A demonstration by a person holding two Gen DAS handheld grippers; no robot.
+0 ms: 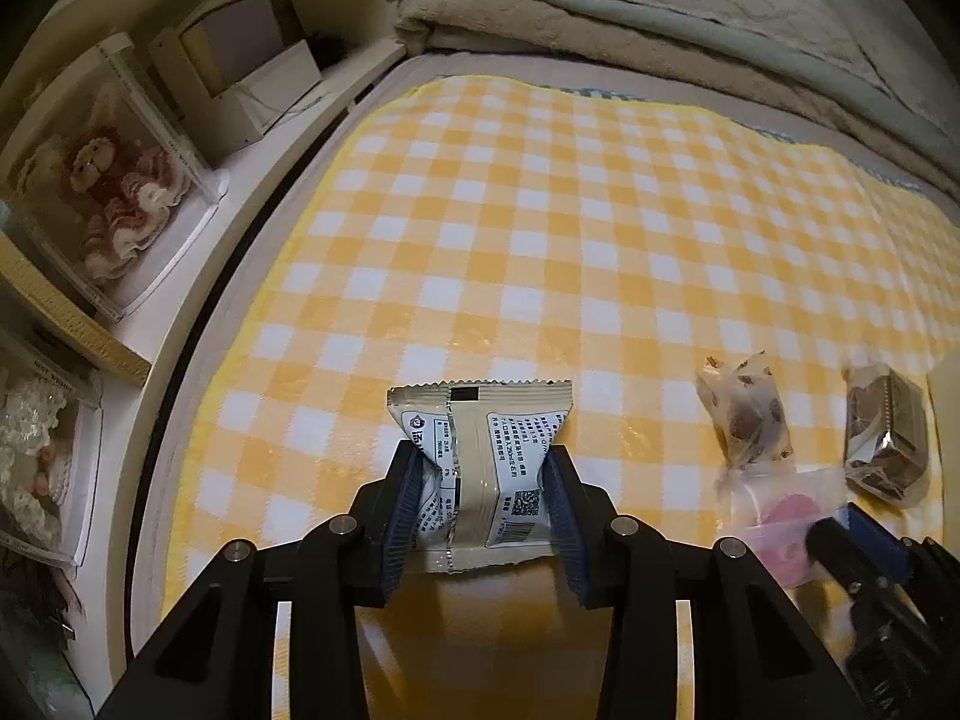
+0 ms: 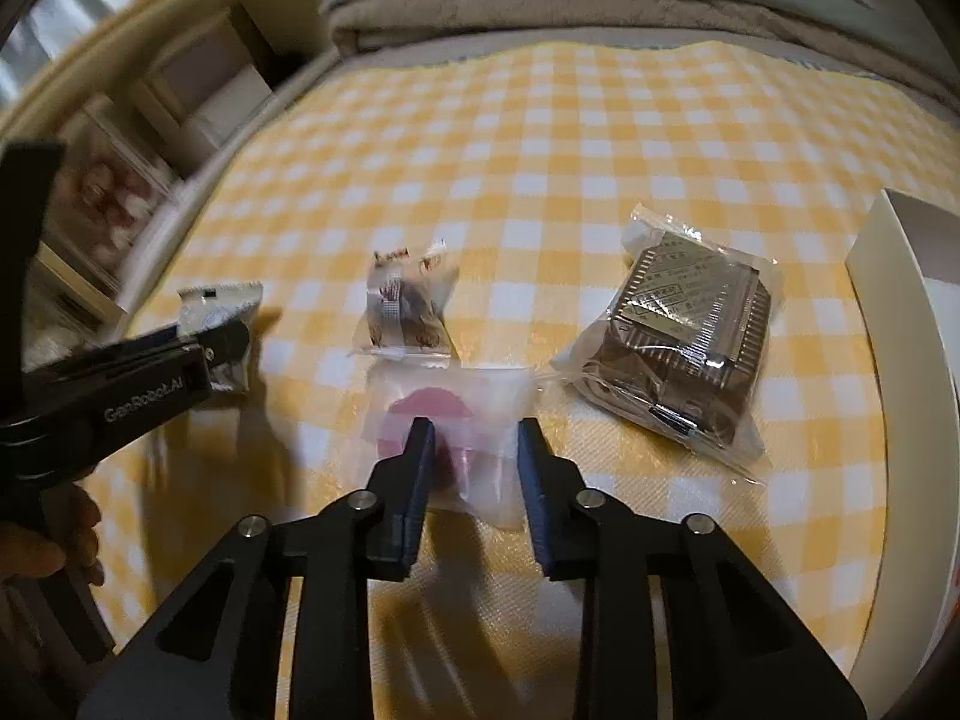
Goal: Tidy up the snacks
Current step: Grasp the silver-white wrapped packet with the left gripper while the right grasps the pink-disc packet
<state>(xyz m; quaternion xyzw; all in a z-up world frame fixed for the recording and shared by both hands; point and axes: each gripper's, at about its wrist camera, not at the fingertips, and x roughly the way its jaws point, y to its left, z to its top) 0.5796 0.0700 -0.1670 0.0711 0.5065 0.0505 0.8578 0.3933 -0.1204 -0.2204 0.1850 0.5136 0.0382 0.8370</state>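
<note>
The yellow-white checked cloth (image 1: 600,228) fills the middle of both views, bare in its upper half up to the folded blankets (image 1: 600,18) along the top edge; its left border runs beside a pale shelf unit (image 1: 198,90) at upper left. In the left wrist view the left gripper (image 1: 486,480) at bottom centre is narrowed onto a beige-white snack packet (image 1: 492,468), both pads pressing its sides so the wrapper pinches in. To the lower right lie a clear-wrapped small cake (image 1: 747,420) and a foil-tray brownie pack (image 1: 885,438). Only this view shows the dolls in boxes (image 1: 114,186) on the shelf at left. The right wrist view shows the right gripper (image 2: 474,444) w/ jaws fairly narrow around a clear bag w/ pink sweet (image 2: 450,414); the picture is blurred there, so real contact I cannot tell. Only this view shows a white box (image 2: 912,312) at the right edge, inside hidden, and a hand (image 2: 54,534) at lower left.
</note>
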